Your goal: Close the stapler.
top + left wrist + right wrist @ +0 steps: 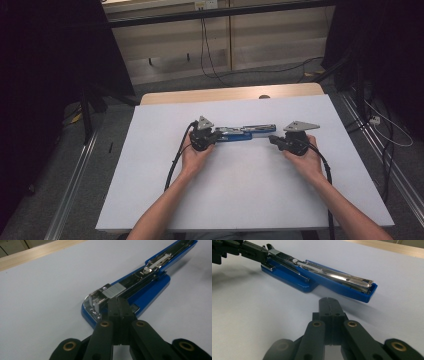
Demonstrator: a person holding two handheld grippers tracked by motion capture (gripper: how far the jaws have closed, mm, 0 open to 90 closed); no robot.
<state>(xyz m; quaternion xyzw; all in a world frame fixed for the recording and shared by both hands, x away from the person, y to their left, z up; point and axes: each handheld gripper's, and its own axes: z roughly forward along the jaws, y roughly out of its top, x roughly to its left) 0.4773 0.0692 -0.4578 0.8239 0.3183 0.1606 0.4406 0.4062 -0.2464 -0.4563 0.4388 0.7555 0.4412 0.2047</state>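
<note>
A single white worktop [150,190] is seen, with one blue stapler [245,132] laid near its middle, swung fully open so that the metal staple channel is exposed along its length. Two claws are counted, one in each hand.

The left claw [119,302] is clenched, its jaws pressed together with nothing gripped between them, and its tips are set against the front end of the open channel, where a block of staples [114,291] is seen lying in the track. The right claw [329,302] is likewise clenched and empty, and is held just beside the far end of the stapler, apart from it.

The work is judged to be partway through: the stapler has been opened and staples appear to be seated in the channel. Pushing them fully home and folding the top back down onto the base are judged to be left.
</note>
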